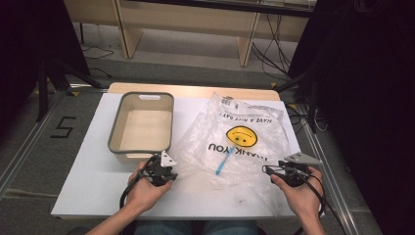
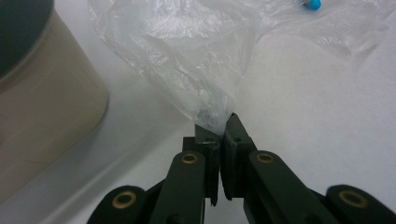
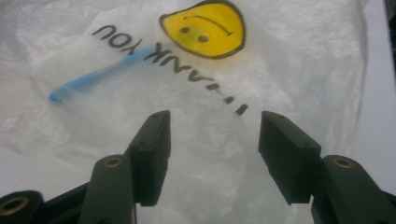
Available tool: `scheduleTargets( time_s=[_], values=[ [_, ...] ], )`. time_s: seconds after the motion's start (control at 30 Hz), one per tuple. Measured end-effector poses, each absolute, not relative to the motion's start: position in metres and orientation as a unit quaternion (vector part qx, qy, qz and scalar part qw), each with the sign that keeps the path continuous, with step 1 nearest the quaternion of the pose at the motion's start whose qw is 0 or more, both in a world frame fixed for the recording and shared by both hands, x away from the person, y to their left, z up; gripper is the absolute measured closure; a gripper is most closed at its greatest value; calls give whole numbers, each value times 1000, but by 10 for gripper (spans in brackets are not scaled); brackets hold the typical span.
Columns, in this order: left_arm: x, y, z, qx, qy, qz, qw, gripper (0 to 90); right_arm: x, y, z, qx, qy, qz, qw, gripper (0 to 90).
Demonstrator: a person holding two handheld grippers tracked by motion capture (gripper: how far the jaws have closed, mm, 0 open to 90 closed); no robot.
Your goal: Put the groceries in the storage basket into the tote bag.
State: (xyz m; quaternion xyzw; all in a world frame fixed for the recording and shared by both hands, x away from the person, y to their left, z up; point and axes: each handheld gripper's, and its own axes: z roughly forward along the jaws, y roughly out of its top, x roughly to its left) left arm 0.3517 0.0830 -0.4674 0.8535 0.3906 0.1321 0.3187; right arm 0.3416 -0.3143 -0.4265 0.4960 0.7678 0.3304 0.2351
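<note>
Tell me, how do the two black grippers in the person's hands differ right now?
The left gripper has its jaws shut on a bunched corner of the plastic bag; the right gripper has its jaws apart, holding nothing, with the bag lying beyond them. In the high view the left gripper sits just in front of the grey bin, while the right gripper sits at the bag's opposite edge. Both are black, two-jawed and hand-held, each trailing a cable.

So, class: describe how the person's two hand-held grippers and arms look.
Both the left gripper and right gripper are black, each topped by a grey three-cornered plate, with a black cable trailing back. Their fingers are flat black blocks on arms with brass-coloured rivets. The forearms are bare; no sleeves show.
</note>
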Motion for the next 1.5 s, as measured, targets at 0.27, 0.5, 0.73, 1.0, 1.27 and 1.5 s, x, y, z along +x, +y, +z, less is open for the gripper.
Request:
scheduleTargets(
  time_s=[0.27,0.5,0.73,1.0,1.27,1.5],
  values=[
    [342,74,-468,864,374,120,315,872,329,-305,-435,480,804,290,200,385],
    [336,65,-469,873,358,111,310,874,326,-315,-452,483,830,215,176,405],
    [332,59,-469,876,351,100,316,875,329,-326,-456,486,840,176,168,832],
    [331,49,-471,878,343,97,320,876,342,-333,-458,500,821,185,203,900],
    [349,37,-473,871,348,108,328,874,361,-340,-458,519,794,210,237,900],
    [356,39,-474,863,353,120,341,817,374,-338,-459,516,792,219,242,900]
  ],
)
